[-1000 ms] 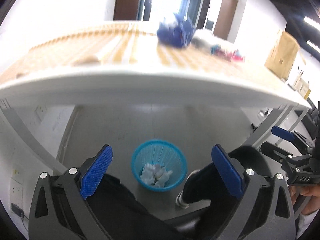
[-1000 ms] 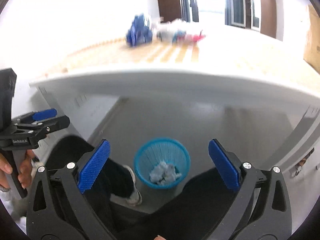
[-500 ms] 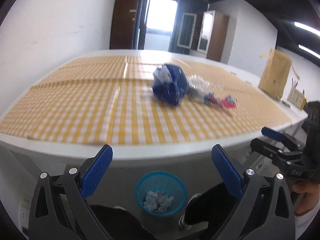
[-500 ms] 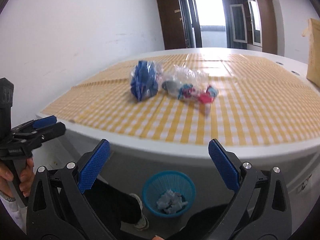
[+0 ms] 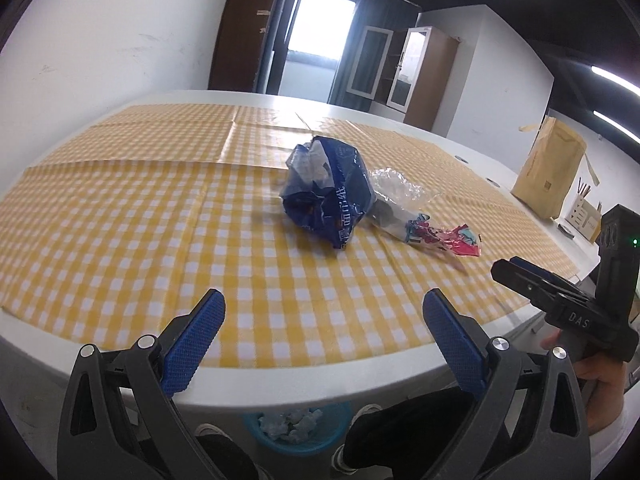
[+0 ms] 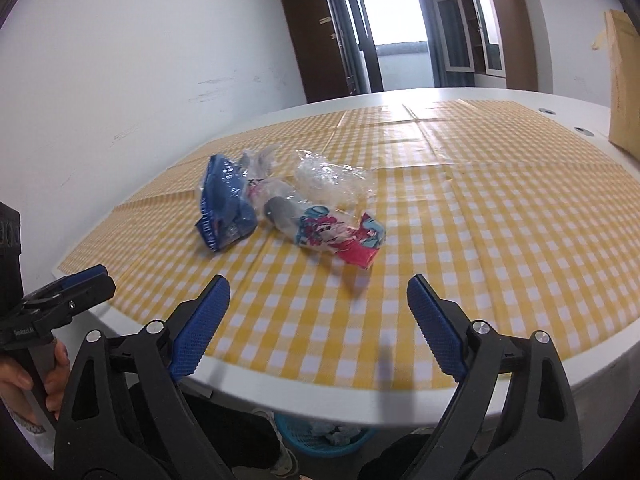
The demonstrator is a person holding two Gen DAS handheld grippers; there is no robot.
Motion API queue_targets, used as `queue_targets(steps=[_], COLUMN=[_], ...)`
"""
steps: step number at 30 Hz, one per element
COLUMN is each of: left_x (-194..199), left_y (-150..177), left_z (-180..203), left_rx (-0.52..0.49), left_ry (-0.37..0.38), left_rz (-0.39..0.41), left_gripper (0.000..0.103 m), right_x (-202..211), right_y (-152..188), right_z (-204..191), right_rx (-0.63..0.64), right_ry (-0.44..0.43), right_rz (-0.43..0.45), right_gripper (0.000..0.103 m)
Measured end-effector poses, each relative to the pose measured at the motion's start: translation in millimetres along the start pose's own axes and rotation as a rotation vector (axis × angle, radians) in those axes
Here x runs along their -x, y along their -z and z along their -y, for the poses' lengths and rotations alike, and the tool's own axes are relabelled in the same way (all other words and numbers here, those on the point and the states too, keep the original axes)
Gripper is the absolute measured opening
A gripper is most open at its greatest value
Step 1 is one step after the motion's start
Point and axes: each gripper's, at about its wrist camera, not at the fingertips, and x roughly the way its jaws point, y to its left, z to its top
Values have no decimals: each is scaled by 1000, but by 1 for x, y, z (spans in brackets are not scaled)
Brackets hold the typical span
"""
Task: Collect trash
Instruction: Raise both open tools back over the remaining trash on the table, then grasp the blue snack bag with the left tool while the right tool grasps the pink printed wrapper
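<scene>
Left wrist view, blue basket (image 5: 298, 442) under table (image 5: 280, 380), crumpled paper (image 5: 290, 424) inside

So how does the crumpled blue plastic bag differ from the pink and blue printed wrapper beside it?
The crumpled blue plastic bag is bunched into a tall lump; the pink and blue printed wrapper lies flat and long. The bag is larger and mostly one colour, the wrapper multicoloured. Both rest ungripped on the yellow checked tablecloth.

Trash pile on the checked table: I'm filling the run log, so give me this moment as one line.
left gripper: open, empty | right gripper: open, empty | blue bag, clear wrap, pink wrapper: on table, untouched | bin: below edge
</scene>
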Motion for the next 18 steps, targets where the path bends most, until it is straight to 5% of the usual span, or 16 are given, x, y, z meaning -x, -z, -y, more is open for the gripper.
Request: queue_targets(steps=[18], left_x=[-80], left_y=[-62], left_z=[15], left_rx=[-28], left_ry=[-21], left_rz=[-80], left_gripper=[96], right_x=[-62], right_y=[-35], right_z=[27], right_rx=[-40], right_ry=[-42], right_rz=[-117], right_gripper=[44])
